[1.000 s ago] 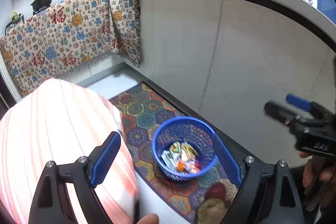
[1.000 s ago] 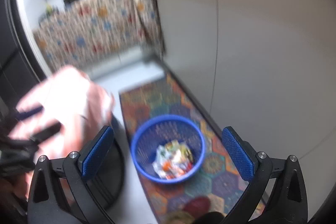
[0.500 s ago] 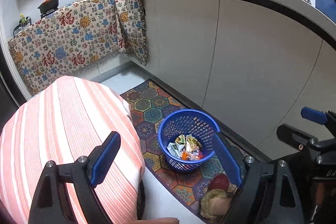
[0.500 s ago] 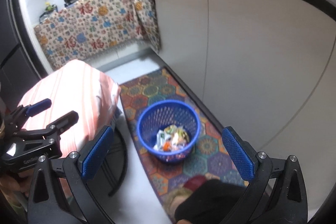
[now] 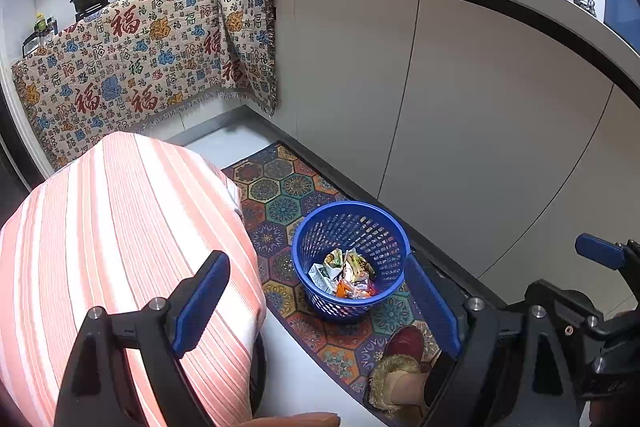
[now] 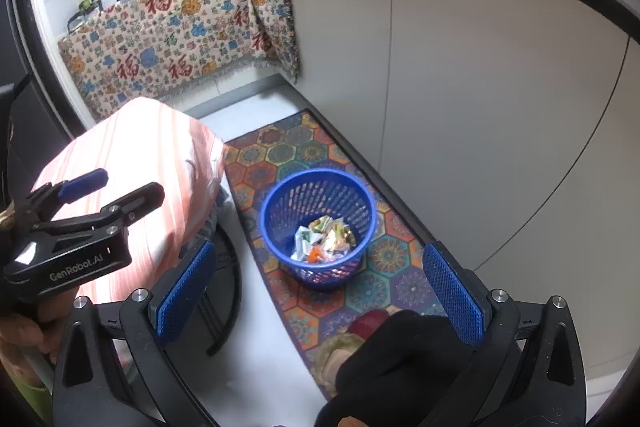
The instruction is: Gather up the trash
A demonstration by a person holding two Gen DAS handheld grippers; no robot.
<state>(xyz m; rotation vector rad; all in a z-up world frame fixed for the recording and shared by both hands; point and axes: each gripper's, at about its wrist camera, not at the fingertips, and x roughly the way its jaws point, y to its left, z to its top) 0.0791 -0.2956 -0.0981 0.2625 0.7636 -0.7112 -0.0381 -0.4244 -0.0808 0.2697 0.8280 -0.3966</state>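
A blue mesh waste basket stands on a patterned floor mat; it also shows in the right wrist view. Crumpled wrappers lie in its bottom, also seen in the right wrist view. My left gripper is open and empty, held high above the floor beside the basket. My right gripper is open and empty, also high above the basket. The left gripper also shows in the right wrist view, over the table.
A round table with a pink striped cloth stands left of the basket. Grey kitchen cabinets run along the right. A patterned cloth hangs below the stove. The mat covers the floor. A slippered foot stands near the basket.
Both grippers have risen and drawn back from the basket, which now looks smaller and farther. Both stay open and empty.
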